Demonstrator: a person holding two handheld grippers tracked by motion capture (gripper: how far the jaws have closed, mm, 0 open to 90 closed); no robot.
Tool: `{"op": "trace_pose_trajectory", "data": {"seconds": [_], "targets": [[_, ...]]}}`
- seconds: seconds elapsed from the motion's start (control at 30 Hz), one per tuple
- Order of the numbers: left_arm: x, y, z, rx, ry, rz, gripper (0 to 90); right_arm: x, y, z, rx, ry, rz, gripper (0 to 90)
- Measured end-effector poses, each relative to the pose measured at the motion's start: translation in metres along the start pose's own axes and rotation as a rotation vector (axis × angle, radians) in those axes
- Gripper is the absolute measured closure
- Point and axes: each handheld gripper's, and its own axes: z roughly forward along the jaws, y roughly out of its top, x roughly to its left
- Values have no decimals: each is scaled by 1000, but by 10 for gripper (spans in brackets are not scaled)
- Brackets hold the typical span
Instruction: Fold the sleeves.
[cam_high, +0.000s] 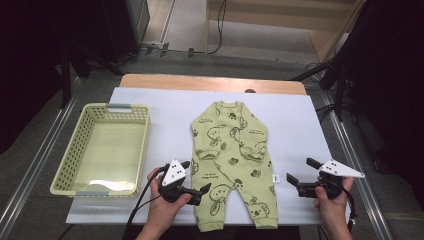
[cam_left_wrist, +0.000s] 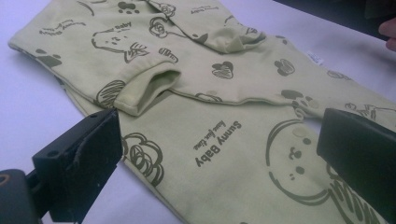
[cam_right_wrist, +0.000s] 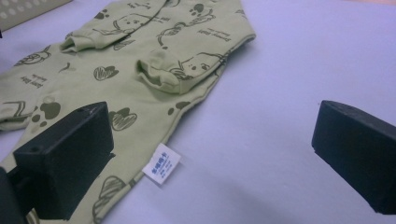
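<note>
My right gripper (cam_high: 301, 176) stands over bare white counter (cam_high: 295, 125), fingers (cam_right_wrist: 65, 154) spread wide with nothing between them; open room runs to the counter's right edge. The green baby romper (cam_high: 232, 160) lies flat just left of these fingers, its side label (cam_right_wrist: 161, 164) nearest. My left gripper (cam_high: 196, 177) has its fingers (cam_left_wrist: 79, 163) spread, straddling the romper's left leg. A yellow basket (cam_high: 102, 150) sits farther left.

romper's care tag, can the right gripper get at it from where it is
Probably yes. The right gripper hangs open beside the romper, jaws toward it, and the tag sticks out from the hem onto bare sheet with nothing between.
</note>
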Motion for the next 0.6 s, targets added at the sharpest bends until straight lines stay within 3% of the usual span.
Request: {"op": "trace_pose_trajectory", "data": {"seconds": [0.5, 0.6], "targets": [[1, 0, -1, -11, -1, -14, 4, -15, -19, -31, -29, -41, 37, 0], [1, 1, -2, -8, 1, -10, 4, -19, -22, -34, -32, -17, 51, 0]]}}
